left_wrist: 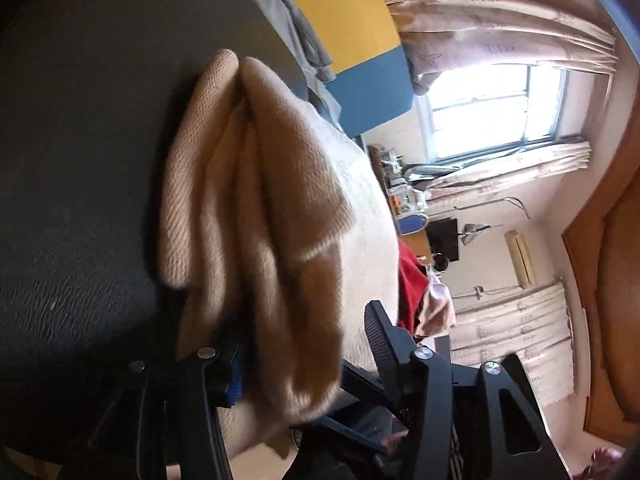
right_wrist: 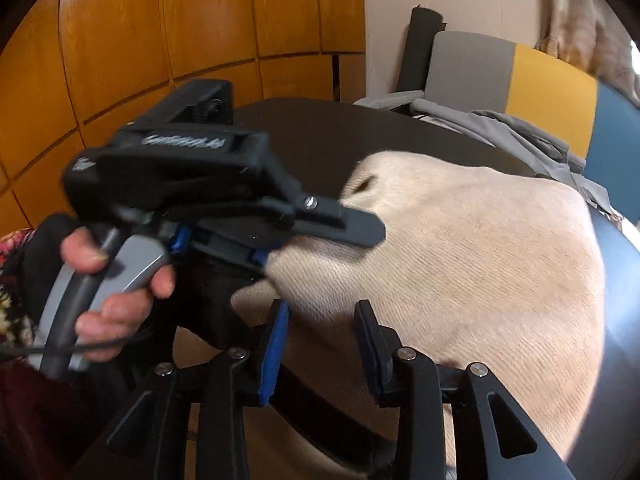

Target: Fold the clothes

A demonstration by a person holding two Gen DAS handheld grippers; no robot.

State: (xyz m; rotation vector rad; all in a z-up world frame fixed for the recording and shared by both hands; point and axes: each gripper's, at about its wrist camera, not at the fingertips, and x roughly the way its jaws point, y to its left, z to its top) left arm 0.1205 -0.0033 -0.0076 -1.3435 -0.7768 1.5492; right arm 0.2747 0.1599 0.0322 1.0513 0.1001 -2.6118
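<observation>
**Left gripper full of sweater, right gripper empty**

On my left gripper (left_wrist: 308, 360) the jaws stand fairly wide, with a thick bunch of the beige sweater (left_wrist: 256, 216) filling the space between them; the knit drapes in folds ahead of the fingers. From the right wrist camera I see the same gripper (right_wrist: 320, 240) from the side, its two fingers closing over the gathered edge of the sweater (right_wrist: 460, 260), so it holds the cloth. A hand (right_wrist: 112, 280) grips its grey handle (the picture is blurred there).

My right gripper (right_wrist: 320, 344) has its jaws apart with nothing between them. Its blue-padded finger (right_wrist: 274, 348) sits just beside the edge of the sweater; I cannot tell whether it touches.

The rest of the sweater lies spread on the dark table (right_wrist: 320, 132). At the far edge of the table lies a grey garment (right_wrist: 500, 128), against a chair back in grey, yellow and blue (right_wrist: 552, 84). Wooden panels (right_wrist: 160, 20) stand behind. From the left wrist I also see a window (left_wrist: 492, 108) with pale curtains (left_wrist: 500, 24).
</observation>
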